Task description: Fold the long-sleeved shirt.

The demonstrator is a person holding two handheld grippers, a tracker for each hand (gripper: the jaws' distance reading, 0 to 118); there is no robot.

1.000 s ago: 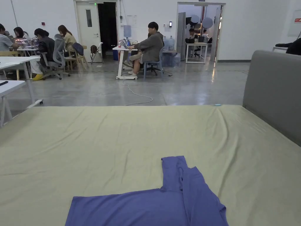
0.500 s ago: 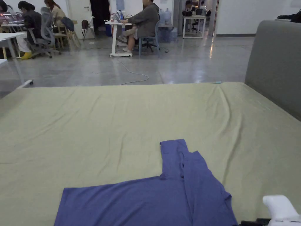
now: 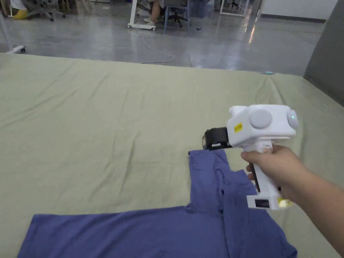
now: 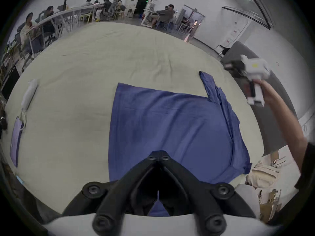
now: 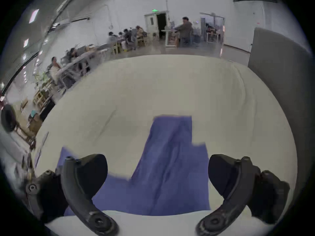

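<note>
Bed point(image 3: 100, 111): wide, pale green sheet, creased; lies under both hand-held grippers.
Shirt point(image 3: 141, 231): blue long-sleeved knit shirt, flat on bed w/ one sleeve point(image 3: 205, 174) pointing away; body below & left of right hand-held gripper.
Right hand-held gripper point(image 5: 157, 173): white body, black jaws spread wide, nothing btwn them; above sleeve end, apart from it.
Left hand-held gripper point(image 4: 158, 155): black jaws clenched tip to tip, over shirt's near edge; cloth contact can't tell.
</note>
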